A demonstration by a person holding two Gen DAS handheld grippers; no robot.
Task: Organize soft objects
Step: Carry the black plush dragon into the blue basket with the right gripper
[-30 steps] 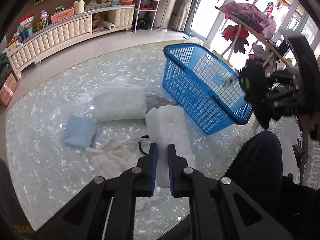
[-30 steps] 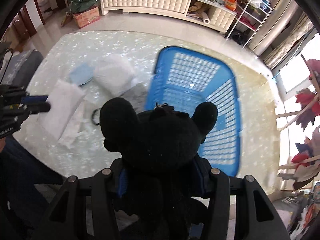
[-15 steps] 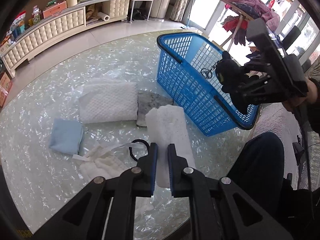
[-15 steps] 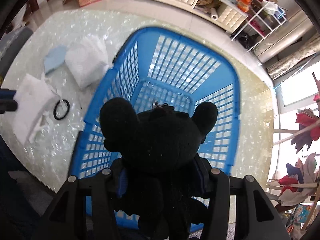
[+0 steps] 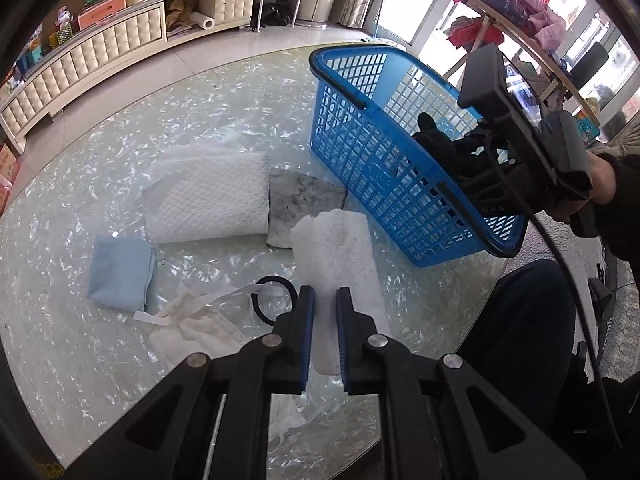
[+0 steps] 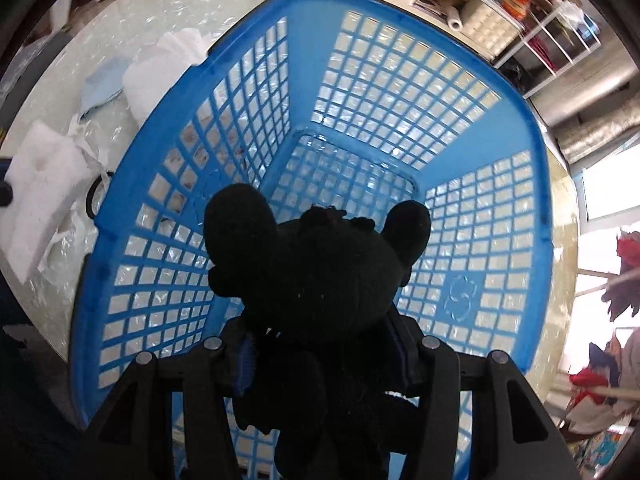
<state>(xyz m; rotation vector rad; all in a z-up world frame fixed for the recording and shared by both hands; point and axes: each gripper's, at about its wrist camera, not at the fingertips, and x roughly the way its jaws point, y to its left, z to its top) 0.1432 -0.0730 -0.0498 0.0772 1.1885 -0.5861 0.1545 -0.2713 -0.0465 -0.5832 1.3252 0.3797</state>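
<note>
Over the empty blue plastic lattice basket: right gripper clamped on black plush toy, undropped. Left of basket: white towels, pale-blue cloth unsorted. Left gripper closed, empty.

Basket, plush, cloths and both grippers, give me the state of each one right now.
Basket: upright on the table, nothing lying in it.
Plush: clamped in the right gripper, hanging inside the basket.
Left gripper: shut, holding nothing, over the white roll.
White towel: folded, flat.
Blue cloth: folded, flat.
Grey cloth: flat beside the basket.
</note>
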